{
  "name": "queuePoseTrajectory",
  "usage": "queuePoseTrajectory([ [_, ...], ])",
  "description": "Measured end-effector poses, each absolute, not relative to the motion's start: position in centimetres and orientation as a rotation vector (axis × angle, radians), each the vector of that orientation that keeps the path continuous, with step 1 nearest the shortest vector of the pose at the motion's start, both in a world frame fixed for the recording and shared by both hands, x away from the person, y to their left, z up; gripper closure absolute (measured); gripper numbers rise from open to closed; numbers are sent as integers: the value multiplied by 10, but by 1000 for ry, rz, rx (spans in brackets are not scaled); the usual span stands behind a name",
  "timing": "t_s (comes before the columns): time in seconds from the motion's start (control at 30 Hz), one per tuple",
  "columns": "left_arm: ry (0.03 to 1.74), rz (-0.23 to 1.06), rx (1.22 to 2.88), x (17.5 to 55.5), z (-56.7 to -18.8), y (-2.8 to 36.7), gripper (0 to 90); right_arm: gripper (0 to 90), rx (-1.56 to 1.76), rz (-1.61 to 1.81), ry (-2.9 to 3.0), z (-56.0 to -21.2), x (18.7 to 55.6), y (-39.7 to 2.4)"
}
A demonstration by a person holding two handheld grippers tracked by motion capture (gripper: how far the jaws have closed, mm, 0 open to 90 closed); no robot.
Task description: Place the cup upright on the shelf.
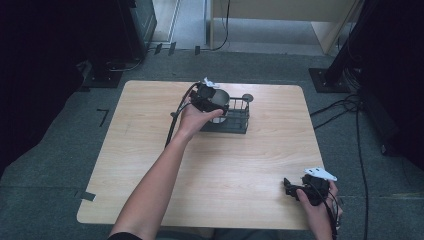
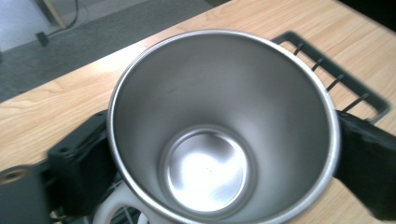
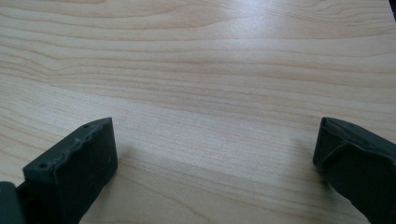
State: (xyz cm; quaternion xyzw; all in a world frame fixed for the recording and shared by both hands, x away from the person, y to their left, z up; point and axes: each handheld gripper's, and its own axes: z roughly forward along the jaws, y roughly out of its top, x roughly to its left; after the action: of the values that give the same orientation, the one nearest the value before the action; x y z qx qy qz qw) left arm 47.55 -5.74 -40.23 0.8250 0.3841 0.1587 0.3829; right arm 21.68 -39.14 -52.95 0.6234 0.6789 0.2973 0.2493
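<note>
1. Left gripper [image 1: 214,101]: black body, pale three-cornered plate on top, black cable trailing along the bare forearm.
2. Right gripper [image 1: 290,186]: black, white three-cornered plate, thin cable.
3. Jaws: matte black blocks with ridged edges and small screw holes.

The steel cup [image 2: 219,135] is a round, brushed-metal vessel with a thin rolled rim, walls that taper down to a smaller flat bottom, and an empty, shiny inside. A white handle curves off its side at the lower edge of the left gripper view. It stands upright, mouth up, in the black wire rack [image 1: 239,119]. The rack is a low rectangular basket of thin dark bars with an open top. It sits flat on the bench [image 1: 240,165], near the middle of the far edge, and the cup [image 1: 220,98] occupies its left end.
</note>
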Motion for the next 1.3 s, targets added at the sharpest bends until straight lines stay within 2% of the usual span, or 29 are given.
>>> queuePoseTrajectory([
  [0.57,974,427,1980,450,-368,-31,0,0,1696,809,1849,-530,217,-391],
  [1.3,967,479,1943,385,-380,27,0,0,1697,808,1849,-530,217,-391],
])
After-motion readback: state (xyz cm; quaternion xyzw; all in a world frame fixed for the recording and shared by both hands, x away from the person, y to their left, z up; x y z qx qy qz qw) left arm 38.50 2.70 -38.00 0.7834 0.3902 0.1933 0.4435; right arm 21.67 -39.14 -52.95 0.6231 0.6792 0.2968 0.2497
